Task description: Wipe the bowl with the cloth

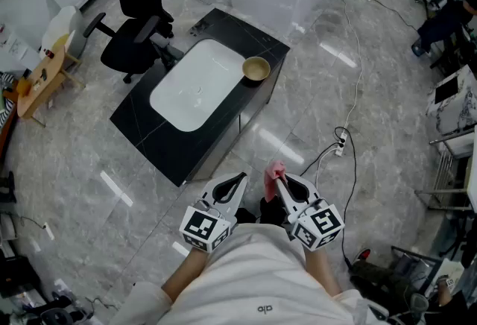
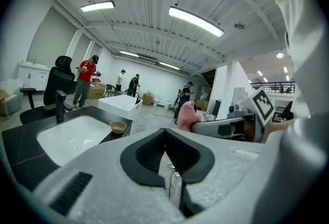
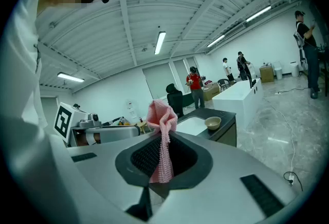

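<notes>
Left tongs (image 1: 240, 179) are held close in front of the person's body, jaws fully together with nothing between them. Right tongs (image 1: 282, 180), just beside them, are clamped on the pink cloth (image 1: 273, 171), which bunches above the jaw tips. Bowl (image 1: 256, 68) stands upright on the black worktop (image 1: 153, 133), just beside the white basin (image 1: 195, 85), well apart from both tongs.

Your bowl (image 1: 256, 68) on the counter (image 1: 250, 106) mid-frame, just right of the sink basin (image 1: 195, 85), chair (image 1: 138, 18) at upper left, tub (image 1: 264, 3) at top, cloth (image 1: 274, 171) at bottom centre.
</notes>
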A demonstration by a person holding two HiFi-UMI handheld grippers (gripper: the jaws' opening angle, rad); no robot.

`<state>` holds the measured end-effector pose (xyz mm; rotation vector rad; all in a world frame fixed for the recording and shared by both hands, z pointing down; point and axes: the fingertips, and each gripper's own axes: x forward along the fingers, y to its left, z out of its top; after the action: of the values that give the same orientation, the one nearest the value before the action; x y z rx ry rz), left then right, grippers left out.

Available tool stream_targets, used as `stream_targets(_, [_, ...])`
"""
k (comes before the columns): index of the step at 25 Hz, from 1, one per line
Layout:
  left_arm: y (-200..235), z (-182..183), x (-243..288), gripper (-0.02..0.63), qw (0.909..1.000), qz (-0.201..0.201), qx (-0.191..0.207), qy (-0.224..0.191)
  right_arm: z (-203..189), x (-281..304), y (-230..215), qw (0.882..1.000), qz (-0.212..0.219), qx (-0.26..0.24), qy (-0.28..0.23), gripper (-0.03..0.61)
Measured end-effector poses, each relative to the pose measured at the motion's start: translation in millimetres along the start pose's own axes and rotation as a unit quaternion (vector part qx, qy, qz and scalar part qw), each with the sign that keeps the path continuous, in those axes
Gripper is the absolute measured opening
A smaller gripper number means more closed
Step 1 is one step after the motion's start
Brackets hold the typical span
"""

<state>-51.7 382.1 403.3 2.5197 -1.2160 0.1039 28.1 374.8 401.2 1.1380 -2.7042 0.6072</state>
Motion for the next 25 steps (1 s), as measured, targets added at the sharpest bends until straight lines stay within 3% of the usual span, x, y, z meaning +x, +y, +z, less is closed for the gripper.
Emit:
stream_targets(12, [-0.1,-17.3,7.9,0.012,0.9993,-0.017,-0.005,0.032,-6.8,-8.8,-2.5,1.000,-0.019,0.024,-0.006,0.028])
stream_targets(19, [-1.3,-24.1,36.9,0.012,0.9986,-0.013,-0.008,0.051,-11.9,-8.5,-33.2,0.999,-0.024,0.040,0.003,0.028])
stream_targets(25, [4.6,-2.1,81.9,0.012,0.9981,-0.007,0.015,0.060,16.2,10.8,-73.1,0.998,-0.006,0.064,-0.008,0.028])
